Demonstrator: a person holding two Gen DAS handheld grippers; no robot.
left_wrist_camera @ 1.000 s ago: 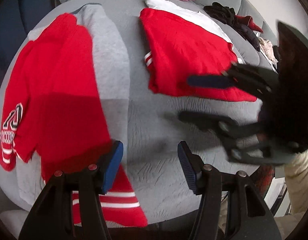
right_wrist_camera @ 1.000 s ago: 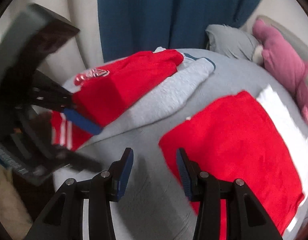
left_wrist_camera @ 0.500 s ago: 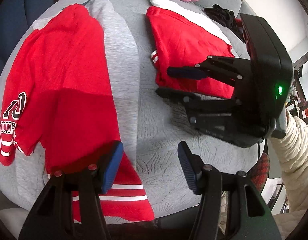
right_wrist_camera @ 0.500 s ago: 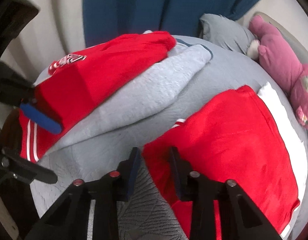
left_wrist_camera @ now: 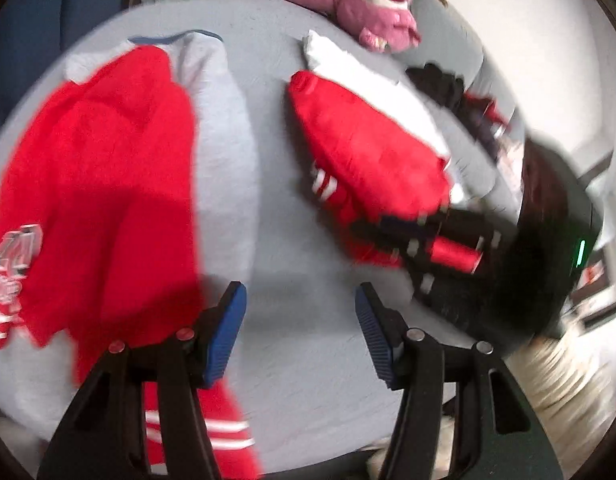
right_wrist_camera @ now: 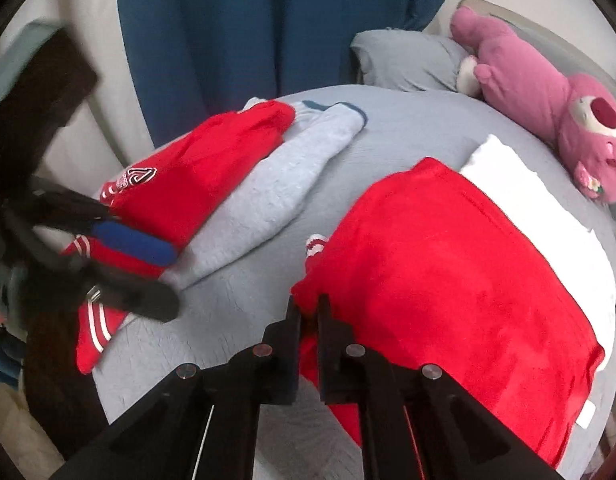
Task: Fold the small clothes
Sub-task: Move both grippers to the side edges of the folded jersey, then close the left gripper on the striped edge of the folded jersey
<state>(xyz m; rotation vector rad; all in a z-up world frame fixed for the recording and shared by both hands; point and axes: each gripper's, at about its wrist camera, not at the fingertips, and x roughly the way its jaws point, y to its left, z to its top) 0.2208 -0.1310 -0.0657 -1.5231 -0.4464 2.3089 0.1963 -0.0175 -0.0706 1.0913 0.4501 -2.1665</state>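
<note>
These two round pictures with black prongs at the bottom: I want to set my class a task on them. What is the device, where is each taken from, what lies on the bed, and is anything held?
There is no robot. A person holds a two-finger gripper in each hand, and a fisheye camera on each looks along its fingers, hence the round edges.

One picture is from the left gripper; it is open and holds nothing. The other is from the right gripper, which is shut on the corner of the folded red garment. Each gripper also shows, blurred, in the other's picture.

On the grey bed lie that red garment over a white garment, a red jersey spread on a grey sweatshirt, a pink plush toy, a grey pillow and some dark clothes.
</note>
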